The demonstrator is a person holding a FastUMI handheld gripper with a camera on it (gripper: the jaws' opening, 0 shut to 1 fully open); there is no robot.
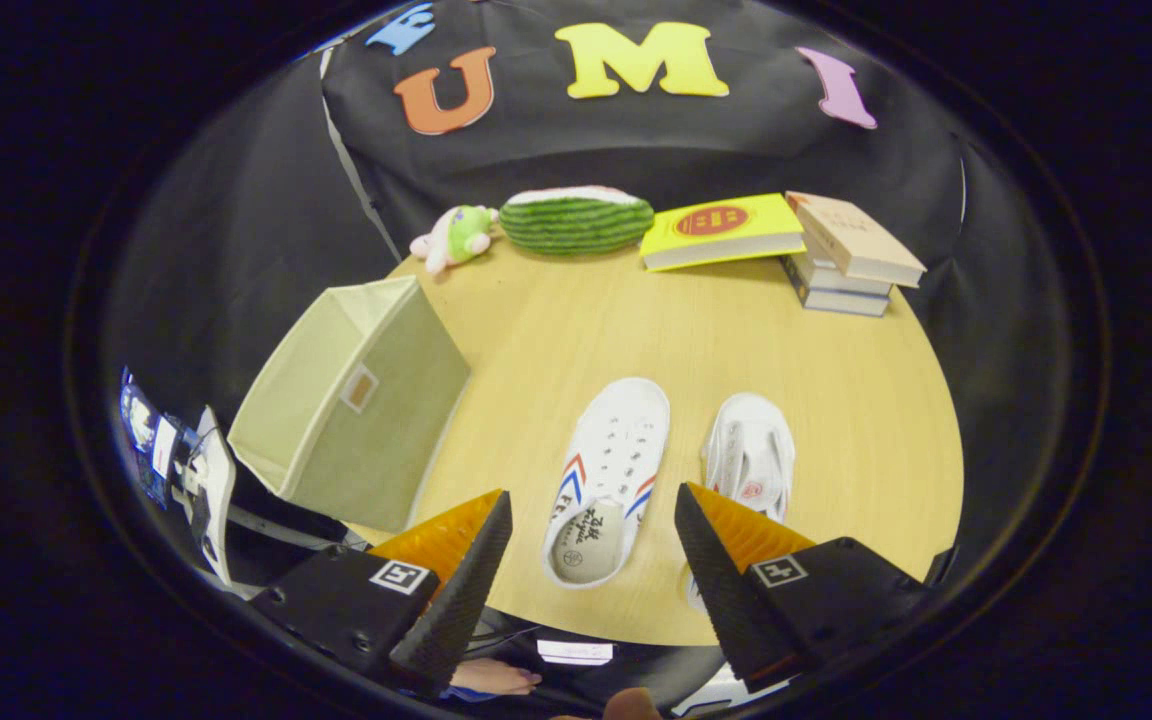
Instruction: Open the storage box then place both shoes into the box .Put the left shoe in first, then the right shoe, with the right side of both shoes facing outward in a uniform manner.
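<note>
Two white canvas shoes lie on the round wooden table [576, 330]. One shoe [608, 475], with red and blue stripes, lies flat just ahead of my fingers, its heel between the fingertips. The other shoe [751, 455] lies on its side beyond the right finger [711, 555], partly hidden behind it. The pale green fabric storage box [356, 400] stands open-topped beyond the left finger [466, 565], at the table's edge. My gripper [591, 515] is open above the table and holds nothing.
At the back of the table lie a small plush toy [456, 237], a watermelon-shaped cushion [576, 220], a yellow book [721, 232] and a stack of books [851, 255]. A person's fingers [496, 678] appear below the table's front edge.
</note>
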